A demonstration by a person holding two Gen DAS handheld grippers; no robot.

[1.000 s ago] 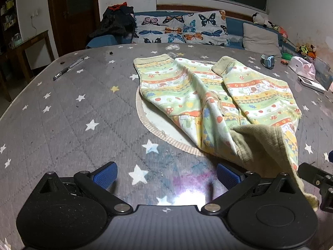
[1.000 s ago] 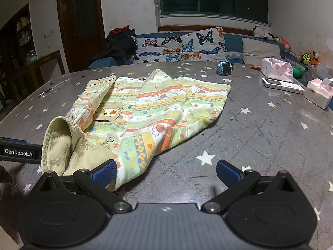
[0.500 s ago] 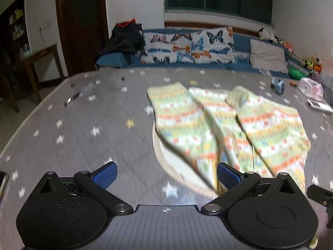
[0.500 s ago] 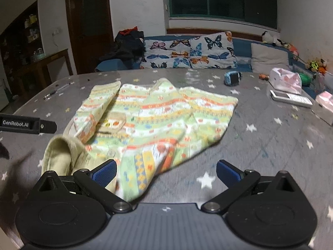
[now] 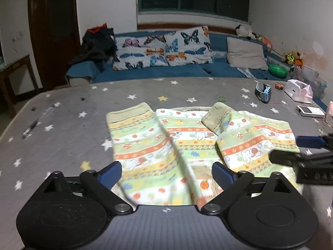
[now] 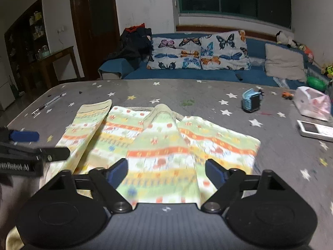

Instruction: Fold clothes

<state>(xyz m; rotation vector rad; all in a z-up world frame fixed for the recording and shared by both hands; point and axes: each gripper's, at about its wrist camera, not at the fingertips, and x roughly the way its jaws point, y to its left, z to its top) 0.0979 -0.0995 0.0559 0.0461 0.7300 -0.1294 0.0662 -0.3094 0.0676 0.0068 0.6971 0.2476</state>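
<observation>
Both grippers are sliding in over the garment (image 5: 166,145) now, when a second ago they were sitting off its sides. It's lying spread on the starry table (image 5: 62,137). Left gripper (image 5: 166,174) and right gripper (image 6: 166,170) jaws are narrowing, cloth lying between them, pads not pressing yet. Blurry "GenRobot.AI" label is showing on the left one.

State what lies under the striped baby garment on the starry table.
Under the garment, a pale round mat's edge peeks out at the far side; the rest is covered.
</observation>
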